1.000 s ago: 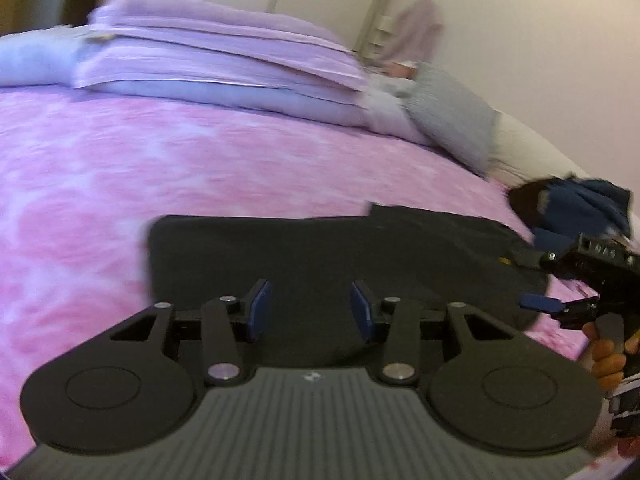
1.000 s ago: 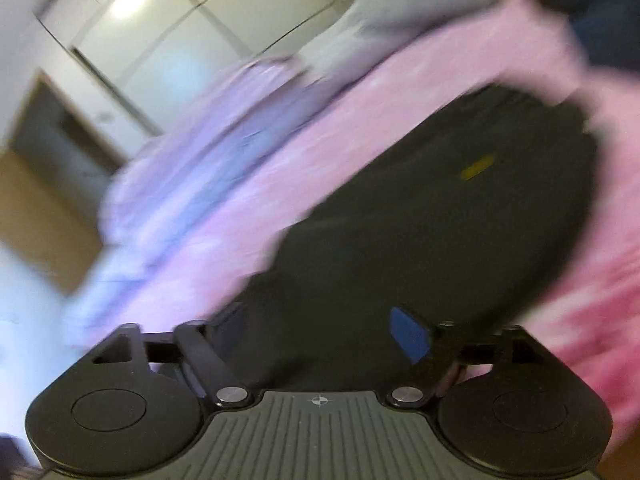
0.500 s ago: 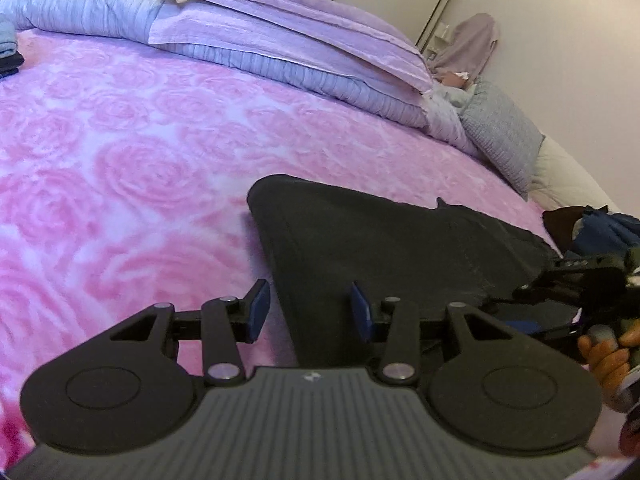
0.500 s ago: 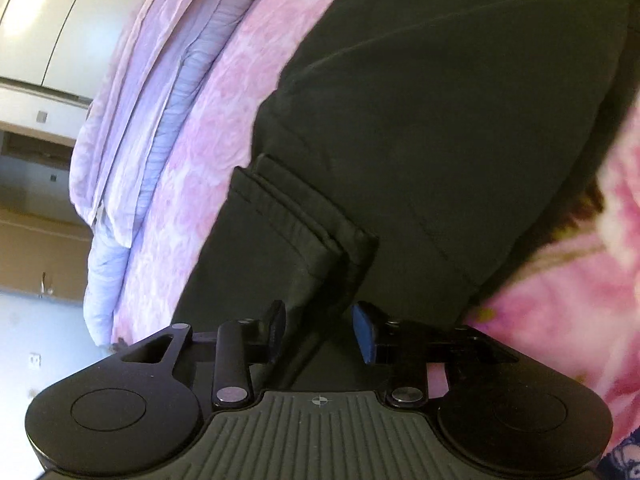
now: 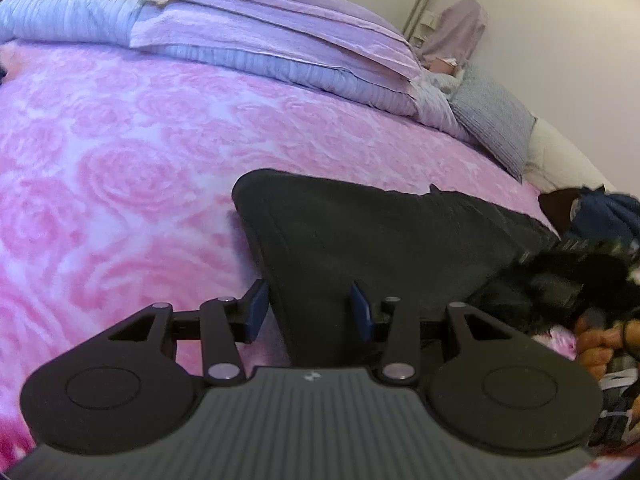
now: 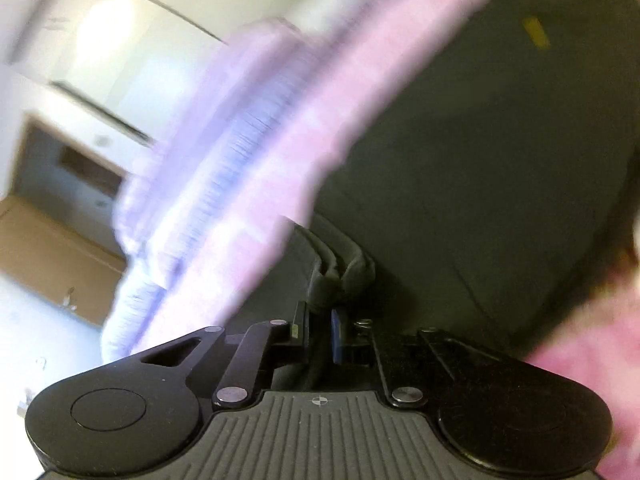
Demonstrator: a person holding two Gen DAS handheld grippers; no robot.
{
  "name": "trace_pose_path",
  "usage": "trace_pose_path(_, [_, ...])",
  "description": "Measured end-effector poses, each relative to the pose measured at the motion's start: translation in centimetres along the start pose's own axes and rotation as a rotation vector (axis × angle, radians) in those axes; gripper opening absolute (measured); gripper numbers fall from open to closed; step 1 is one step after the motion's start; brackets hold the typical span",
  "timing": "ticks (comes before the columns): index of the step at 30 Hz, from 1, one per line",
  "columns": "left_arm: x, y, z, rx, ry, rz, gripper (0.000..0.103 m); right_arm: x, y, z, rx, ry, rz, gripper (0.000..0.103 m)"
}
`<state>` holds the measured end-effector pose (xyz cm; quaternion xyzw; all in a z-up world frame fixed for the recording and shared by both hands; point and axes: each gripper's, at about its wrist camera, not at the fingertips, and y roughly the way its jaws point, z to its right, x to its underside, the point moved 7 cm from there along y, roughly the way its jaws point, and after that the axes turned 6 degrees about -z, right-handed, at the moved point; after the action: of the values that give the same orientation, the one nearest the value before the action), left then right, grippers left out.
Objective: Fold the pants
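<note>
Black pants lie folded flat on the pink rose-pattern bedspread. My left gripper is open, its blue pads straddling the near left edge of the pants without pinching it. In the right wrist view, blurred by motion, my right gripper is shut on a bunched fold of the pants; a small yellow tag shows on the fabric. The right gripper body and the hand holding it appear at the right edge of the left wrist view.
Folded lilac and blue bedding is stacked along the far side of the bed. A grey pillow and dark blue clothes lie at the right. White wardrobe doors stand behind.
My right gripper has closed on a fold of the pants and is swinging fast, blurring its view. My left gripper stayed open and slid to the pants' left edge.
</note>
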<state>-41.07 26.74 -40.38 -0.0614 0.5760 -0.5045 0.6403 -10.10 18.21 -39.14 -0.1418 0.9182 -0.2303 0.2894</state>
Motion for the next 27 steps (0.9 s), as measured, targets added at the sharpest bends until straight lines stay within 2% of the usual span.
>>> trace_pose_path(1, [-0.2, 0.0, 0.3, 0.005, 0.019, 0.005, 0.036, -0.3, -1.0, -1.2, 0.006, -0.085, 0.050, 0.006])
trace_pose_path(3, [-0.4, 0.2, 1.1, 0.002, 0.078, 0.005, 0.025, -0.6, -2.6, -1.8, 0.076, -0.170, 0.101, 0.006])
trace_pose_path(5, [-0.4, 0.8, 2.0, -0.005, 0.141, -0.002, 0.021, -0.5, -2.3, 0.3, 0.169, -0.161, 0.067, 0.005])
trace_pose_path(6, [-0.3, 1.2, 2.3, -0.021, 0.163, -0.007, 0.021, -0.1, -1.3, 1.7, 0.202, -0.159, 0.010, 0.006])
trace_pose_path(7, [-0.2, 1.6, 2.5, -0.035, 0.180, -0.014, 0.021, 0.4, -0.4, 3.3, 0.210, -0.128, -0.035, 0.006])
trace_pose_path(9, [-0.2, 1.9, 2.8, -0.051, 0.208, -0.019, 0.021, 0.7, -0.5, 4.2, 0.174, -0.133, -0.013, 0.006])
trace_pose_path(12, [-0.3, 1.5, 2.7, -0.051, 0.217, -0.036, 0.019, 0.5, -0.7, 3.8, 0.197, -0.113, -0.034, 0.007])
trace_pose_path(13, [-0.6, 1.3, 2.5, -0.049, 0.214, -0.037, 0.019, 0.2, -0.4, 3.3, 0.205, -0.100, -0.052, 0.011])
trace_pose_path(15, [-1.5, 0.6, 1.7, -0.067, 0.211, -0.017, 0.018, -0.4, -1.4, 2.8, 0.260, -0.124, -0.050, 0.026])
trace_pose_path(17, [-2.5, 0.3, 0.8, -0.086, 0.199, -0.001, 0.018, -1.5, -1.9, 1.2, 0.410, -0.223, 0.003, 0.043])
trace_pose_path(18, [-3.2, 0.3, 0.4, -0.087, 0.190, 0.007, 0.016, -1.9, -2.5, 0.5, 0.482, -0.292, 0.046, 0.043])
trace_pose_path(19, [-3.8, 0.3, 0.2, -0.089, 0.189, 0.015, 0.015, -2.2, -2.2, -0.8, 0.500, -0.375, 0.094, 0.043])
trace_pose_path(21, [-5.4, 1.0, 0.3, -0.098, 0.211, 0.031, 0.014, -2.6, -1.3, -2.9, 0.409, -0.481, 0.119, 0.043])
trace_pose_path(22, [-6.0, 1.5, 0.6, -0.096, 0.231, 0.040, 0.013, -2.9, -0.3, -3.8, 0.349, -0.520, 0.099, 0.039])
trace_pose_path(23, [-6.6, 2.3, 0.9, -0.096, 0.250, 0.043, 0.012, -2.9, 0.7, -4.4, 0.306, -0.559, 0.079, 0.029])
trace_pose_path(25, [-7.3, 4.3, 1.3, -0.098, 0.267, 0.028, 0.008, -2.8, 3.7, -5.5, 0.275, -0.646, 0.039, 0.018])
trace_pose_path(27, [-7.4, 6.7, 1.4, -0.113, 0.265, -0.011, 0.005, -2.4, 6.6, -5.8, 0.260, -0.727, 0.010, 0.015])
